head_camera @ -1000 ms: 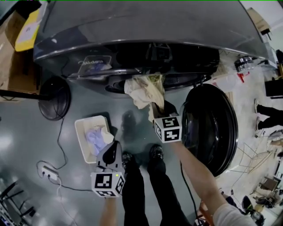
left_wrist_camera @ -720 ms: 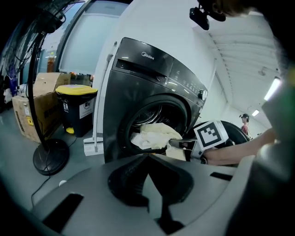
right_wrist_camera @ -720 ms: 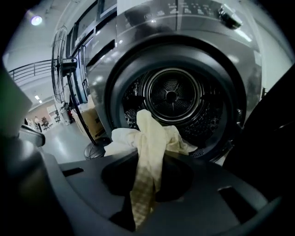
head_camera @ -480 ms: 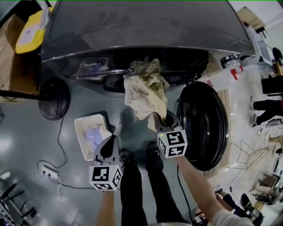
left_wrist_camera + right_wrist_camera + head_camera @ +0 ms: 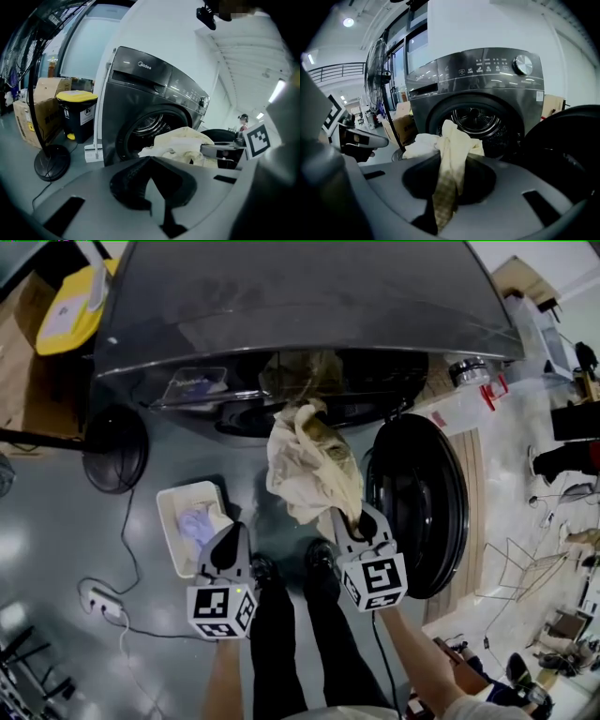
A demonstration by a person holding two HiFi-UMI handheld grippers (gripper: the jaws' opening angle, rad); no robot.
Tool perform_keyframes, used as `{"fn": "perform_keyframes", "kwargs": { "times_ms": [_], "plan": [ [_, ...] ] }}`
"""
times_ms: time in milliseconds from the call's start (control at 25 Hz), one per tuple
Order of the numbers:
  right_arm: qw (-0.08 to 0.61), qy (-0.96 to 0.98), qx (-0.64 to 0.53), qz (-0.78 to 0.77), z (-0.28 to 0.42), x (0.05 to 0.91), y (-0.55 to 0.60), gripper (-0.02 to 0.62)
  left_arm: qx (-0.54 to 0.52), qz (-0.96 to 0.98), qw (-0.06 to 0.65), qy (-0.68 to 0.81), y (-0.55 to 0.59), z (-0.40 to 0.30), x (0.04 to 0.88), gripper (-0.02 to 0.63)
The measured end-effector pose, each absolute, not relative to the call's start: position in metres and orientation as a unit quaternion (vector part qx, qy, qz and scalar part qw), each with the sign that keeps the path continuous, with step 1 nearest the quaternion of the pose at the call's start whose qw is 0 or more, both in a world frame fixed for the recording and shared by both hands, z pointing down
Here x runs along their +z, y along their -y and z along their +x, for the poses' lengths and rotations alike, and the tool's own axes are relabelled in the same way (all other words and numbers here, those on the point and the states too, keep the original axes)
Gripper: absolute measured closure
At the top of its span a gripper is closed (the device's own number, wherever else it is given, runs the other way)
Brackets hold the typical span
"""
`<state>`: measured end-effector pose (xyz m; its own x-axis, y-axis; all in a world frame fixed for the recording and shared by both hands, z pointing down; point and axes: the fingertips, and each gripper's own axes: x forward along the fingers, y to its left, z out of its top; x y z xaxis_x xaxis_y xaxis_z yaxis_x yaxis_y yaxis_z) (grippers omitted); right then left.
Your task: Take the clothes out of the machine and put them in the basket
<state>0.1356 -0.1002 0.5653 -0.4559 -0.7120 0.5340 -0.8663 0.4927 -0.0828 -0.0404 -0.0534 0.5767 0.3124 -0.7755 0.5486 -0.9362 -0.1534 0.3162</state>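
Between my right gripper's (image 5: 352, 521) jaws, clenched tight, is one end of the cream garment (image 5: 309, 460). The rest of it stretches away toward eleven o'clock, up to the drum mouth (image 5: 309, 381) of the washing machine (image 5: 300, 296). My left gripper (image 5: 230, 545) sits at nine o'clock of the right one, jaws pressed together on nothing. Just past it, at eleven o'clock, the basket (image 5: 169, 521) stands on the floor with a lavender cloth (image 5: 199, 529) inside. The machine's round door (image 5: 422, 502) hangs open at three o'clock.
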Motion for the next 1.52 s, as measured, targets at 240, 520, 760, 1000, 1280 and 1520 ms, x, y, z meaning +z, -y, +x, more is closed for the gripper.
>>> {"fn": "perform_keyframes", "kwargs": {
  "times_ms": [240, 520, 760, 1000, 1280, 1520],
  "plan": [
    [0.212, 0.848, 0.165, 0.457, 0.141, 0.526, 0.075, 0.512, 0.122, 0.744, 0.305, 0.582, 0.047, -0.036, 0.560, 0.588],
    [0.216, 0.861, 0.162, 0.430, 0.133, 0.506, 0.059, 0.511, 0.111, 0.731, 0.303, 0.601, 0.039, -0.040, 0.543, 0.588],
    [0.222, 0.879, 0.146, 0.396, 0.098, 0.501, 0.052, 0.512, 0.105, 0.711, 0.306, 0.624, 0.021, -0.068, 0.539, 0.588],
    [0.216, 0.902, 0.135, 0.349, 0.039, 0.497, 0.050, 0.512, 0.100, 0.675, 0.310, 0.662, -0.008, -0.111, 0.538, 0.588],
    [0.212, 0.934, 0.120, 0.259, -0.054, 0.501, 0.022, 0.511, 0.080, 0.621, 0.319, 0.711, -0.055, -0.176, 0.547, 0.588],
    [0.222, 0.952, 0.113, 0.179, -0.122, 0.515, -0.021, 0.511, 0.062, 0.572, 0.326, 0.750, -0.101, -0.225, 0.557, 0.588]
  ]
}}
